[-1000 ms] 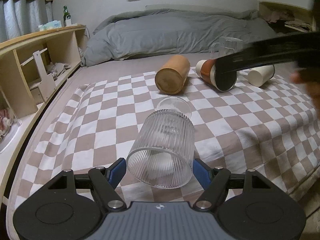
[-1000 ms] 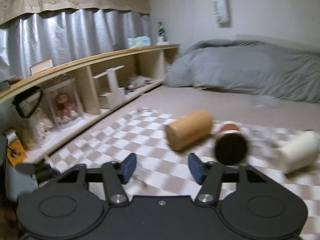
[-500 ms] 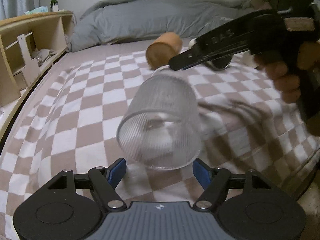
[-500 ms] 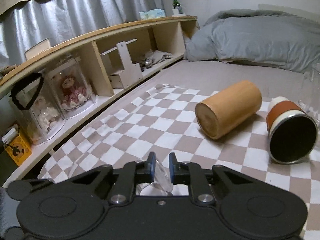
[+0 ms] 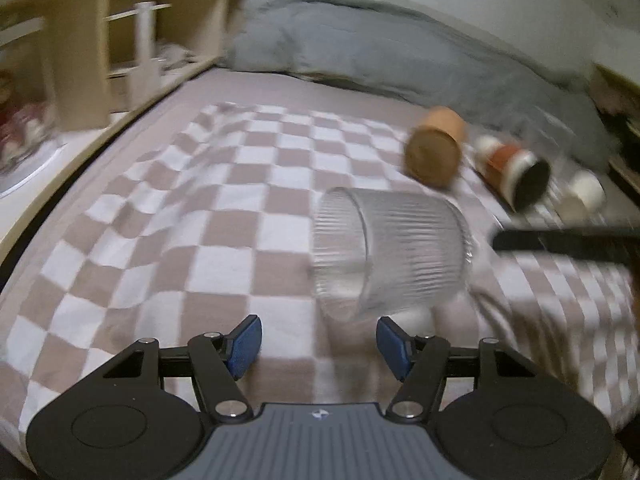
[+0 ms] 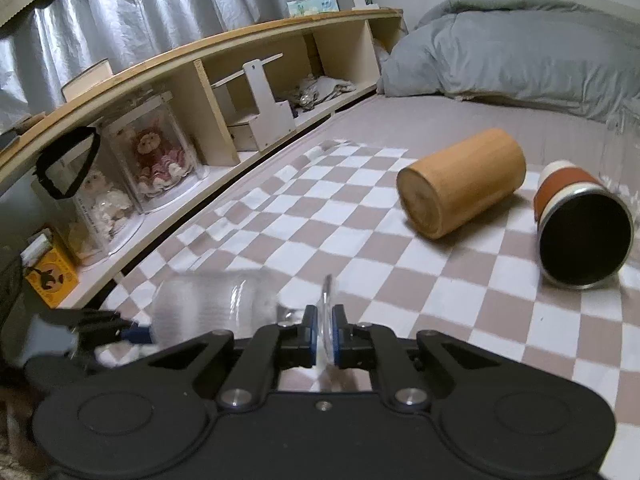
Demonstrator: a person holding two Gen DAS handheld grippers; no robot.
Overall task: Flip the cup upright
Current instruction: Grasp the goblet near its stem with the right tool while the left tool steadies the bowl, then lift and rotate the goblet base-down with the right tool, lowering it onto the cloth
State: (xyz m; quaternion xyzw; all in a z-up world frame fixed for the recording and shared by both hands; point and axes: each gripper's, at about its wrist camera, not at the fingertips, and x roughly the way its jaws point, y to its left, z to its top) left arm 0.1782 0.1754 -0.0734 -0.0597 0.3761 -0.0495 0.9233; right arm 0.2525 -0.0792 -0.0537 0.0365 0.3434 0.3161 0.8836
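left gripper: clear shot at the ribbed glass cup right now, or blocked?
Probably yes. The left gripper is open, with the ribbed glass cup just ahead of it and slightly right. Nothing lies between. The right gripper already pinches the cup's rim on the far side.

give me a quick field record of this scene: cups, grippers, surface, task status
target cup: ribbed clear glass, on its side, rim pinched by the right gripper
left gripper: open, just short of the glass, holding nothing
other cups: wooden cup, orange-banded tumbler, white cup, all lying on their sides
surface: checkered blanket on a bed
backdrop: grey duvet, wooden shelf
image quality: left wrist view motion-blurred
task status: glass not yet upright
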